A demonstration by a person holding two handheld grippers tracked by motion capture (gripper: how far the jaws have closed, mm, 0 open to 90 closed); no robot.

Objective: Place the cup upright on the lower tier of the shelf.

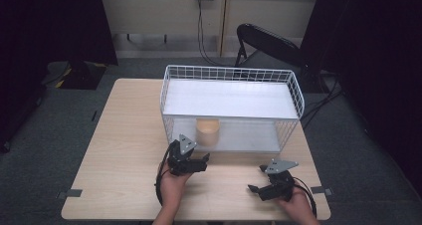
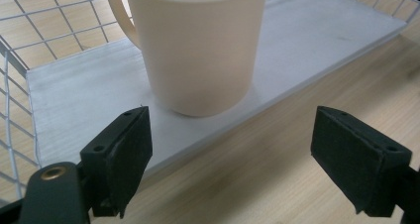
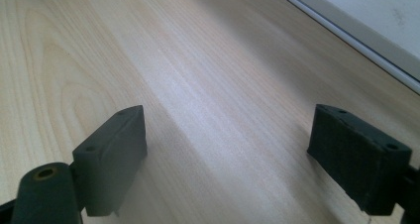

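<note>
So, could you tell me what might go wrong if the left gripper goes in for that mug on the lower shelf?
1. The mug stands under the wire rack's upper shelf, so lifting it straight up could knock it against that shelf.
2. The left gripper is open and looks barely wider than the mug, so a jaw may nudge it deeper in.
3. The handle points aside towards the rack's wire side, so it might snag there.

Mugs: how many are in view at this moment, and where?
1. A cream mug stands upright on the lower shelf of the white wire rack, towards its left end, just ahead of the left gripper, whose jaws are open. The rack's top shelf looks bare.
</note>
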